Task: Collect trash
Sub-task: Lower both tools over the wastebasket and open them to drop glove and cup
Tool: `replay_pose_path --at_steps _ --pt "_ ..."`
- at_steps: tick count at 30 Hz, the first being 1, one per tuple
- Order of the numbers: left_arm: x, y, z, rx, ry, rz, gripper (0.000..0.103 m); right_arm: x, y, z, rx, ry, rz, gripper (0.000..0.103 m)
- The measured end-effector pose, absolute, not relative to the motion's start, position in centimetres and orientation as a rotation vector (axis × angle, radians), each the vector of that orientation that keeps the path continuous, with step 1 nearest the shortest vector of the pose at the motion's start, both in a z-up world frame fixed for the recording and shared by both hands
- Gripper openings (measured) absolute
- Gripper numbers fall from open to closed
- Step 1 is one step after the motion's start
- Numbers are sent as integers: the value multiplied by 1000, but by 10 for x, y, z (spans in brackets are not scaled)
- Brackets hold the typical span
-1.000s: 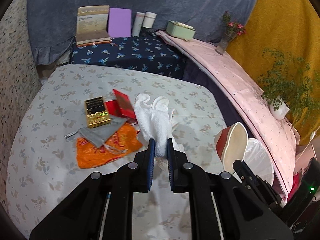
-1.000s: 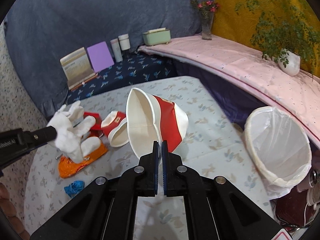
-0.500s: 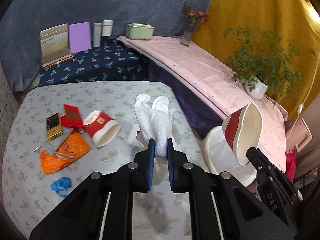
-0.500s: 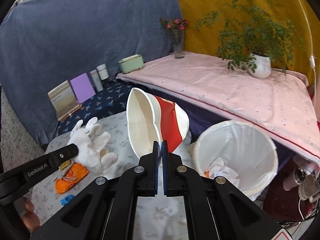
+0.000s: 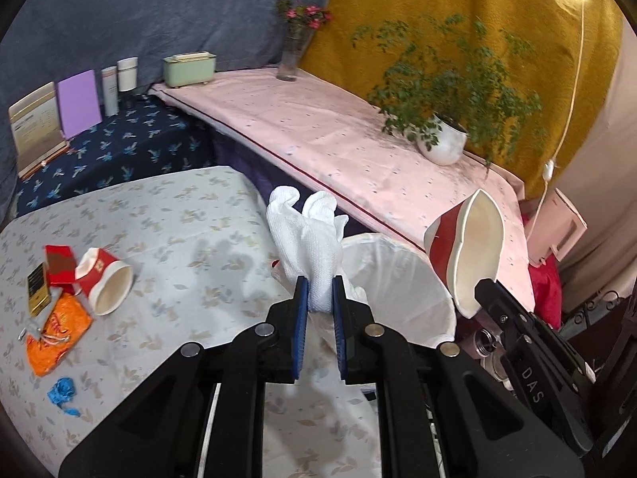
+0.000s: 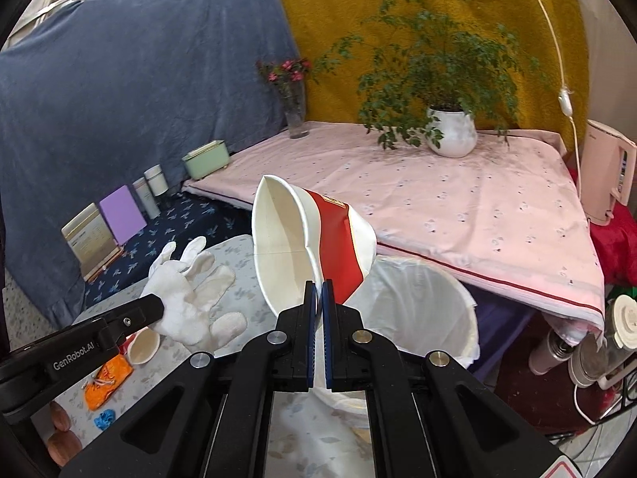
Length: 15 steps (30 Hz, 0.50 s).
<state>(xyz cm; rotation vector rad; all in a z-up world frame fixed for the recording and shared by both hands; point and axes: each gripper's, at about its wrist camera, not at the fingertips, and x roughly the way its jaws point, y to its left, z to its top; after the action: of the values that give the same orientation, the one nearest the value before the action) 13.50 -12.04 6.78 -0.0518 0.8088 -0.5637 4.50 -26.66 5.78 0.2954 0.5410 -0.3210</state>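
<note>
left edge of table: a blue crumpled scrap [image 5: 61, 391], an orange wrapper [image 5: 55, 332], a gold and black packet [image 5: 38, 288] and a red packet [image 5: 59, 265] lie close together on the floral tablecloth [image 5: 191, 247]
small paper cup: a red and white cup [image 5: 104, 286] lies on its side just right of the red packet, mouth facing the camera
left gripper: the left gripper [image 5: 317, 304] is clamped on a white glove [image 5: 306, 241]; blue pads press the cuff from both sides and the fingers of the glove stick up and away
glove position: held in the air over the right end of the table, at the near left rim of the bin; in the right wrist view the glove [image 6: 191, 292] hangs left of the bin
trash bin: a round bin with a white liner [image 5: 402, 286] stands just off the table's right edge, below the pink-covered shelf [image 5: 338, 135]; its inside is mostly hidden
right gripper: the right gripper [image 6: 319, 306] is pinched tight on the rim of a large red and white paper bowl [image 6: 314, 245], with only the thin wall between the pads
bowl position: tilted on its side in the air, mouth to the left, above the bin [image 6: 422, 310]; in the left wrist view the bowl [image 5: 467, 253] sits over the bin's right rim
far right: a potted plant [image 5: 442, 141] on the pink shelf, well apart from the bin
</note>
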Motion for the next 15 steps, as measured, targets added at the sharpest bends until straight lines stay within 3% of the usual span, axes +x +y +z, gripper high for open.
replay_pose_path --at_steps 15 --pt "139 -191 50 -16 864 -687 12 39 -315 39 346 561 -392 3"
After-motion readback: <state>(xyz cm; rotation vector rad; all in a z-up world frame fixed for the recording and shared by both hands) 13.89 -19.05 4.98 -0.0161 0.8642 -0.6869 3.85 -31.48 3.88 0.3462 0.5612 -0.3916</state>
